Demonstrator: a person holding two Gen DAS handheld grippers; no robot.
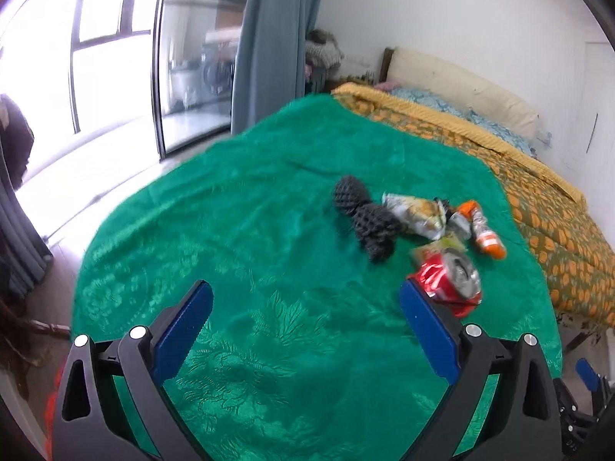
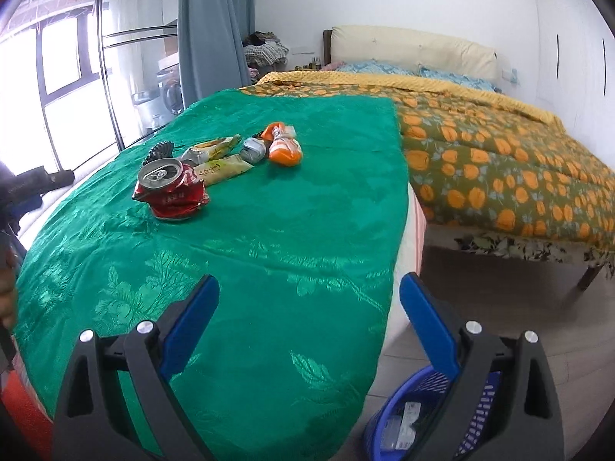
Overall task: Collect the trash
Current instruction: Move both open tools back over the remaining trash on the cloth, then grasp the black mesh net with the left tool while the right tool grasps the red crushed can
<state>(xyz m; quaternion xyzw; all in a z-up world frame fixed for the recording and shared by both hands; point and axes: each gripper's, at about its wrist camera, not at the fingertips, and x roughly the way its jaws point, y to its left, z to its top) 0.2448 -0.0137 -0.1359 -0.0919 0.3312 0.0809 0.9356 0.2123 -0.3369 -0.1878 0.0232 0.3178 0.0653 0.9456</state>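
you are holding both grippers over a green damask cloth with a woven leaf pattern [image 2: 269,211], spread on a table that is standing against a bed with an olive, orange-flowered quilt [image 2: 499,161] and a cream padded headboard [image 2: 415,53]. a grey-blue curtain [image 2: 211,30] is hanging beside tall glass doors at the far left.

your left gripper [image 1: 305,311] is hovering with its blue-padded jaws spread wide and empty; the crushed red drink can [image 1: 451,280] is lying just ahead of its right finger, with a black dimpled foam piece [image 1: 365,219], a silver-and-yellow snack wrapper [image 1: 417,213] and an orange-and-white packet [image 1: 486,234] clustered further ahead.

your right gripper [image 2: 309,299] is also gaping open, gripping nothing, over the cloth's near edge. the trash is lying well ahead and to its left. a blue slatted plastic basket [image 2: 415,415] is sitting on the floor below its right finger.

the can's white lettering and the pale green wrapper's [image 2: 223,169] print are too small to read.
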